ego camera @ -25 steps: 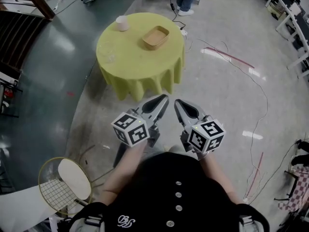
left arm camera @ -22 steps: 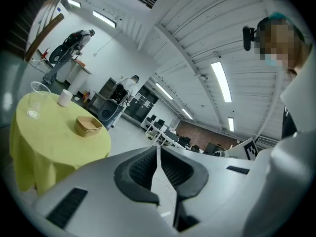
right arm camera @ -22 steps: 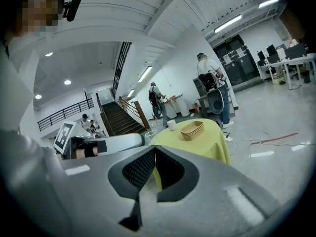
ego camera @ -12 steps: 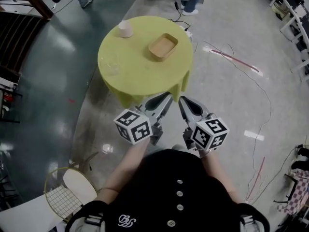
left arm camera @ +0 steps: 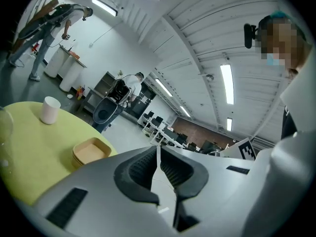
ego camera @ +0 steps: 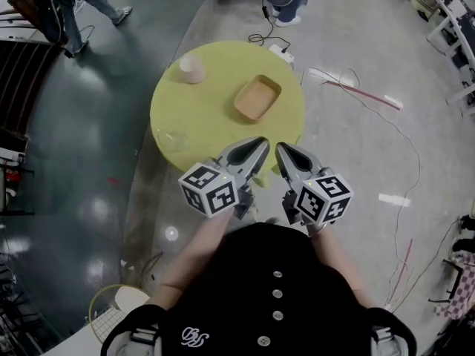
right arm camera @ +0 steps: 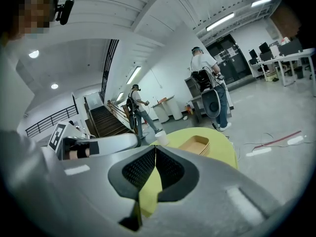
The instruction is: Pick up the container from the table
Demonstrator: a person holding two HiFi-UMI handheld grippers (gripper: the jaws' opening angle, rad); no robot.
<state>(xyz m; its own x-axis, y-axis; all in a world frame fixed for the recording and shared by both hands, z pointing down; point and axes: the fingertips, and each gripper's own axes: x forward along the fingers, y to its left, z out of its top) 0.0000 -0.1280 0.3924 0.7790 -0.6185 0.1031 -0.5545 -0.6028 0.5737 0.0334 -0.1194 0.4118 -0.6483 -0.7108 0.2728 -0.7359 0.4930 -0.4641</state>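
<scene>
Left gripper (ego camera: 260,145): jaws were pressed together, empty, hovering over the near edge of the round table with yellow-green cloth (ego camera: 200,113).
Right gripper (ego camera: 280,148): likewise closed on nothing, just beside it.
Container: shallow tan rectangular tray (ego camera: 257,99) sat mid-cloth, ahead of both tips, untouched.
Progress: nothing was grasped yet; opening, gripping and lifting all remained.
Unclear: clear glassy object (ego camera: 171,139) at the table's left edge was too faint to identify.

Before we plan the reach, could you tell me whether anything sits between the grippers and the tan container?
Nothing visible does: only bare yellow tablecloth lies between the left gripper, right gripper and the container. The white cup stands off to the side.
</scene>
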